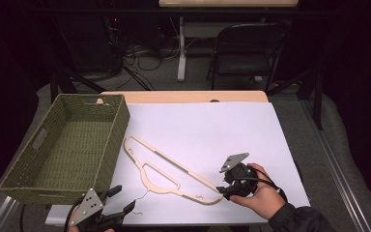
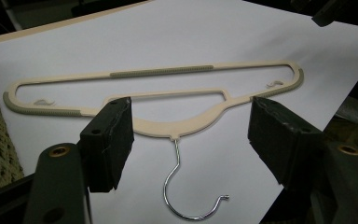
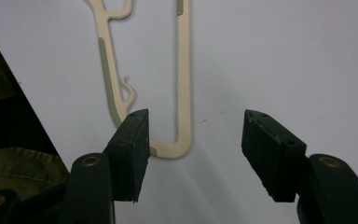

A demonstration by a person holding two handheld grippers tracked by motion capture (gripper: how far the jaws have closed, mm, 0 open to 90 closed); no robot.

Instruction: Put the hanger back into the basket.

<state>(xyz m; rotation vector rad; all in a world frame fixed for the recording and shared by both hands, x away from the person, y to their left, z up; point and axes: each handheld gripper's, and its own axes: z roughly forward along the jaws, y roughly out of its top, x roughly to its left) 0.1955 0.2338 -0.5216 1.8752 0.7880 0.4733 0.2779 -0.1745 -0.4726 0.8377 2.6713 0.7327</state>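
While the cream hanger (image 1: 166, 169) is lying flat on the white sheet (image 1: 212, 130) covering the counter (image 1: 183, 96), its long axis is running diagonally from the green woven basket (image 1: 67, 145) at the far left down toward the right gripper (image 1: 228, 190). Its metal hook (image 2: 186, 186) is pointing toward the person's edge, at the left gripper (image 1: 118, 203). The right hand (image 1: 261, 195) is lying low, its gripper's jaws gaping wide just short of the hanger's near right end, pressing on nothing. The left gripper is sitting at the near edge with its jaws aimed along the counter, spread wide either side of the hook, touching nothing.
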